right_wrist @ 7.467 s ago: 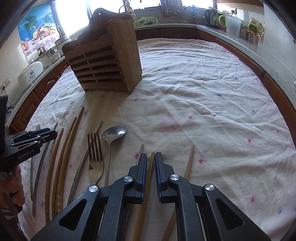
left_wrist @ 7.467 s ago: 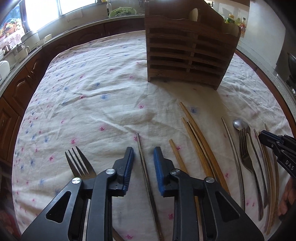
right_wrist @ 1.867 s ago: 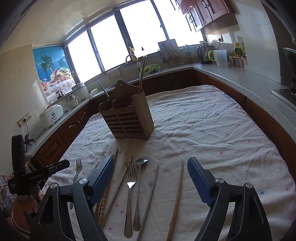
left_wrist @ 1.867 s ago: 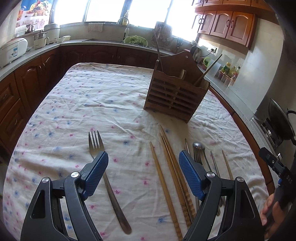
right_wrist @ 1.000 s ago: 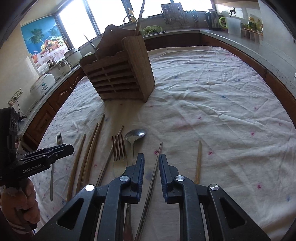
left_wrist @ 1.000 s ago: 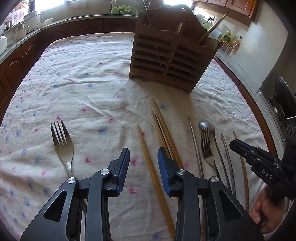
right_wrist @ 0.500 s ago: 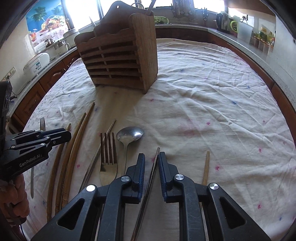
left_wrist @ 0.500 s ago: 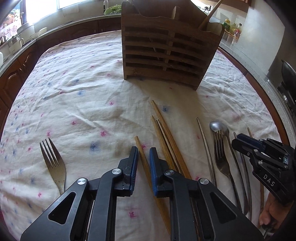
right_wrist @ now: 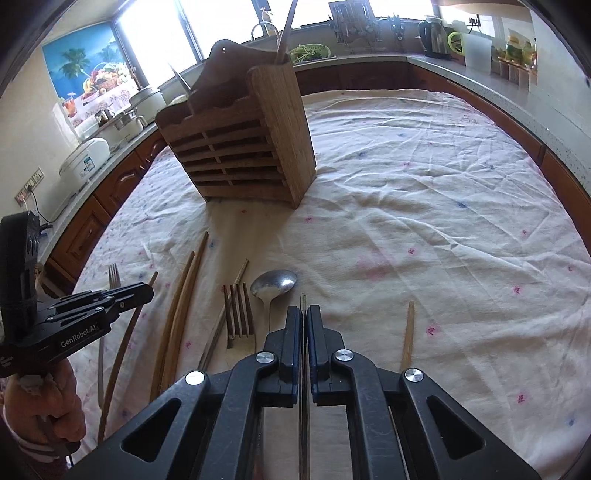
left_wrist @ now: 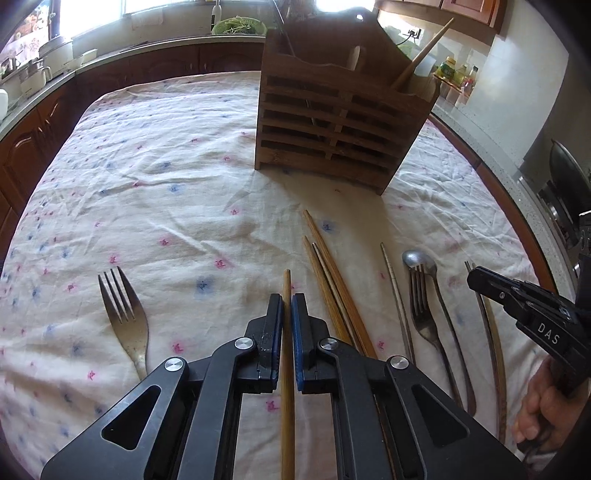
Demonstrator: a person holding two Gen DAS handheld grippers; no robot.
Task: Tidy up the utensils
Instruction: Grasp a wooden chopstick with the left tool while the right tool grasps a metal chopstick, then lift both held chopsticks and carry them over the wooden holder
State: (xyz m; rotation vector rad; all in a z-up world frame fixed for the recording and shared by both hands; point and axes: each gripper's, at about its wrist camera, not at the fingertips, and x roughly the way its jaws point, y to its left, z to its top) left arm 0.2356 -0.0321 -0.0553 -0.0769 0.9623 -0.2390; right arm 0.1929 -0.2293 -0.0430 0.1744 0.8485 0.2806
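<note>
Home kitchen. Evidence: dark wood cabinets [left_wrist: 33, 147] run under a grey speckled countertop [right_wrist: 480, 74] wrapping around the room, with a sink faucet [right_wrist: 260, 27] below big windows [right_wrist: 155, 33]. White rice cooker [right_wrist: 83, 158] and pots on the left run, electric kettle [right_wrist: 436, 37] and a pitcher at the back, condiment jars [right_wrist: 517, 50] on the right. Green colander of vegetables [left_wrist: 238, 26] by the sink. Fruit poster [right_wrist: 88, 66] on the wall. Central surface has a floral tablecloth [right_wrist: 424, 192] with a slatted wooden cutlery holder [right_wrist: 243, 147] standing on it, forks, spoon and chopsticks laid out in front.
</note>
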